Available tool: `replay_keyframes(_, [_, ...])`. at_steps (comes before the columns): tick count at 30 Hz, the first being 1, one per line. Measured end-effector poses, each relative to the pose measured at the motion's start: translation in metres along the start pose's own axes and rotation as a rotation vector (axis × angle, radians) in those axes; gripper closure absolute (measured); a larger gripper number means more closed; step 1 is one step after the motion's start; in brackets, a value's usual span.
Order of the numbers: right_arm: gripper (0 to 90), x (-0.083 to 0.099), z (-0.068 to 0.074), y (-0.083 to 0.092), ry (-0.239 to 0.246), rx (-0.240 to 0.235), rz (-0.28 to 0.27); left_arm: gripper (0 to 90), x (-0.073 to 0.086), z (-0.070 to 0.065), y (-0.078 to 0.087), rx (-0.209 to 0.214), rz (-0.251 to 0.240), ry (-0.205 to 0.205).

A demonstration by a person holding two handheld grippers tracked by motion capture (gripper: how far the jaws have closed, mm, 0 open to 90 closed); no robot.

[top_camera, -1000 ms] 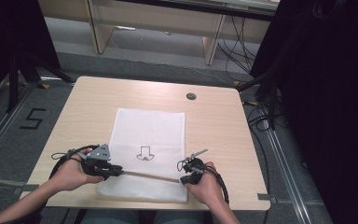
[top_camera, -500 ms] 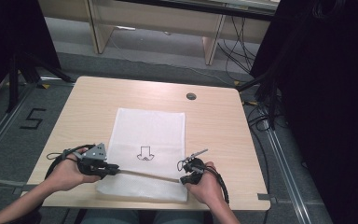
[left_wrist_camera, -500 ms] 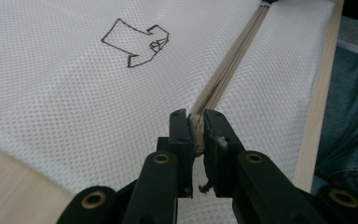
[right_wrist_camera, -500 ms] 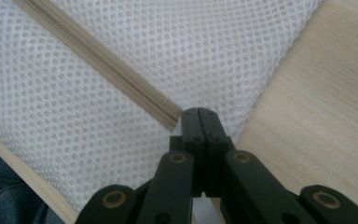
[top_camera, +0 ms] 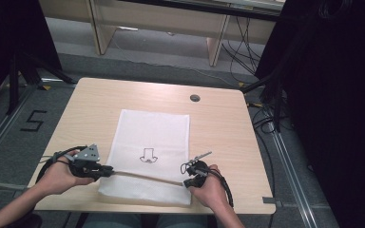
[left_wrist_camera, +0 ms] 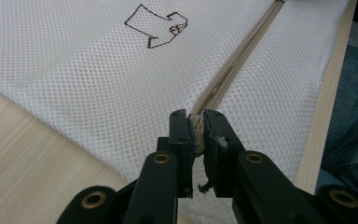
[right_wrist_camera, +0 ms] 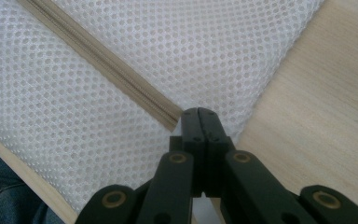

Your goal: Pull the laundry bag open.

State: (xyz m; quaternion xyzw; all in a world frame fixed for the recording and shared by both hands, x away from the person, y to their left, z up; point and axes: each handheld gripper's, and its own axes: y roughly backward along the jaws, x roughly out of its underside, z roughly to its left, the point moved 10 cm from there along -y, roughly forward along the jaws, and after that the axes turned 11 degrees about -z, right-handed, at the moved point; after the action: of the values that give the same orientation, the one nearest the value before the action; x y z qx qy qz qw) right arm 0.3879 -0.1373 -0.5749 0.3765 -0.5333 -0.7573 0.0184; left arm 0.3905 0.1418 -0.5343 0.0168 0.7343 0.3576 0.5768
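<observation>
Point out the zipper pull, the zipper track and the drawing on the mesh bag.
zipper pull point(left_wrist_camera: 196, 133), left gripper view, part between the jaws
zipper track point(right_wrist_camera: 107, 63), right gripper view, mid-length
drawing point(top_camera: 148, 156), high view, its centre

- Mesh bag point(top_camera: 152, 156): white open-weave netting, matt and perforated.
- Zipper point(left_wrist_camera: 235, 65): beige woven tape.
- Table point(top_camera: 100, 99): pale, smooth wood-grain top.
- Left gripper point(left_wrist_camera: 196, 133): matt black plastic, brass-coloured rivets.

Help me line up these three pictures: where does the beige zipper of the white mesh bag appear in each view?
High view: the zipper runs across the mesh bag near its front edge, between the two tongs.
Left gripper view: it runs from the upper right down to the left tongs, shut on its end.
Right gripper view: it slants from the upper left to the right tongs.
Shared landmark: the wooden table.
</observation>
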Motion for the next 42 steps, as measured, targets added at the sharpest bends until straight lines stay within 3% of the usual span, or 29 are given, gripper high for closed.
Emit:
replay_keyframes(8, [90.0,0.001,0.002,0.000,-0.017,-0.004,0.007,81.8,-0.001,-0.001,0.001,0.006,-0.007,0.007])
replay_keyframes(10, [90.0,0.001,0.002,0.000,-0.018,-0.004,0.007,81.7,-0.001,0.002,0.003,0.007,0.005,-0.027])
replay_keyframes(12, [90.0,0.001,0.002,0.001,-0.019,-0.003,0.008,81.8,0.000,0.000,0.003,0.005,-0.007,0.006])
replay_keyframes(13, [90.0,0.001,0.002,0.000,-0.016,-0.003,0.008,81.8,0.001,0.004,0.005,-0.003,0.002,-0.022])
replay_keyframes(14, [90.0,0.001,0.002,0.000,-0.018,-0.004,0.008,81.8,0.001,0.003,0.005,-0.008,0.000,-0.002])
replay_keyframes(21, [90.0,0.001,0.000,0.001,-0.009,0.003,0.010,81.7,0.002,0.002,0.005,-0.004,-0.011,0.016])
replay_keyframes(25, [90.0,0.001,0.000,0.001,-0.010,0.002,0.009,81.7,0.002,0.002,0.005,-0.004,-0.013,0.019])
replay_keyframes(28, [90.0,0.000,0.001,0.000,-0.005,-0.007,0.004,81.7,0.002,0.004,0.006,0.000,-0.005,-0.009])
replay_keyframes(34, [90.0,0.000,0.001,0.000,-0.011,-0.002,0.005,81.7,0.003,0.006,0.009,-0.010,-0.009,0.018])
replay_keyframes(35, [90.0,0.000,0.001,0.000,-0.014,-0.003,0.006,81.7,0.003,0.009,0.010,-0.015,-0.004,-0.004])
replay_keyframes(37, [90.0,0.000,0.001,0.000,-0.008,-0.008,0.003,81.7,0.003,0.007,0.010,-0.012,-0.014,0.028])
replay_keyframes(42, [90.0,0.000,0.001,0.000,-0.006,-0.008,0.003,81.7,0.006,0.009,0.011,-0.014,-0.005,0.000])
